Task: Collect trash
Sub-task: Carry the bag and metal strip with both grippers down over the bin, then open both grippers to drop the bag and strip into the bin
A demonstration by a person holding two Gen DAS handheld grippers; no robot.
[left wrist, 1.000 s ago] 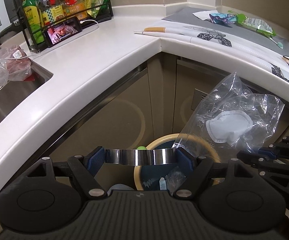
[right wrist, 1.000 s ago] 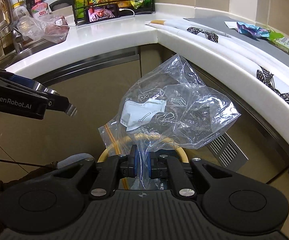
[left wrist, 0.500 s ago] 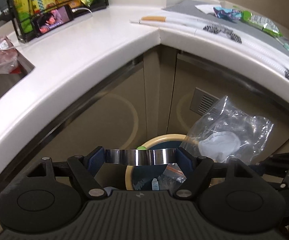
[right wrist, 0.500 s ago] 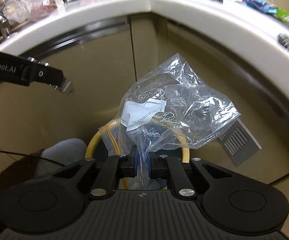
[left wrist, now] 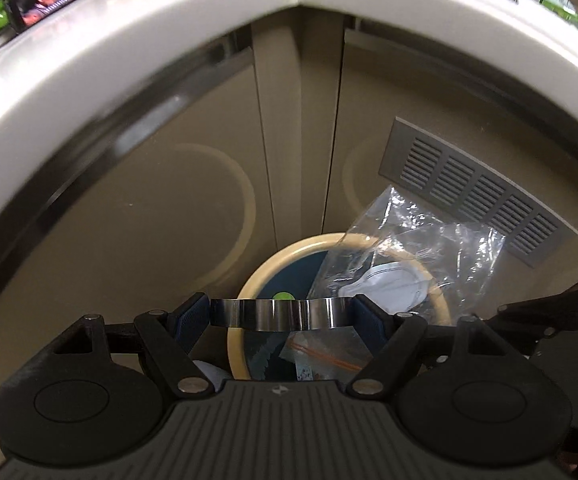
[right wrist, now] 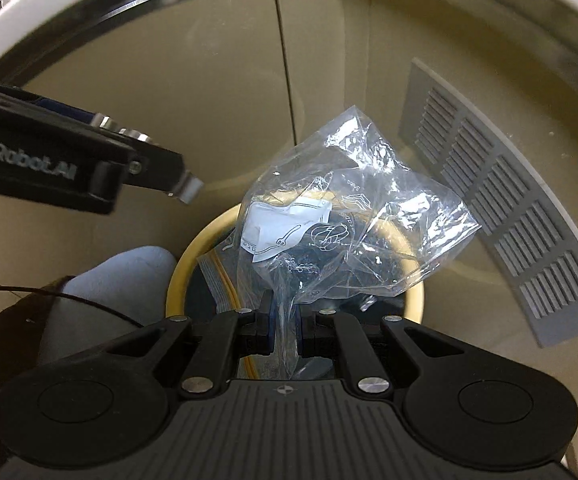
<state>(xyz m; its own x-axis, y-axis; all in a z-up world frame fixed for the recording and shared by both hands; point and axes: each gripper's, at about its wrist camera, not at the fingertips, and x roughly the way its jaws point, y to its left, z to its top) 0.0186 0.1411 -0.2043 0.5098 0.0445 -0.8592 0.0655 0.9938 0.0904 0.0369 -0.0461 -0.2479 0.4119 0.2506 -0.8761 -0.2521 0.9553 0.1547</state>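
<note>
My right gripper (right wrist: 285, 320) is shut on the lower edge of a clear plastic bag (right wrist: 353, 216) with a white mask (right wrist: 277, 232) inside. The bag hangs just over a round bin with a cream rim (right wrist: 177, 280) and a dark blue inside. In the left wrist view the same bag (left wrist: 429, 248) covers the right side of the bin rim (left wrist: 249, 292). My left gripper (left wrist: 281, 312) clamps a shiny metal piece (left wrist: 249, 314) across its wide-set blue pads, above the bin's near side. From the right wrist view the left gripper (right wrist: 185, 190) juts in at left of the bag.
The bin stands on the floor in a corner of beige cabinet doors, under a white countertop edge (left wrist: 129, 40). A grey vent grille (right wrist: 501, 216) sits on the right door. A person's light blue knee (right wrist: 117, 276) is left of the bin. Wrappers and a green bit (left wrist: 282, 297) lie inside.
Both grippers have dropped from counter height to below the counter edge and closer to the bin. The bag has come down onto the bin's opening. Neither grip has changed.
</note>
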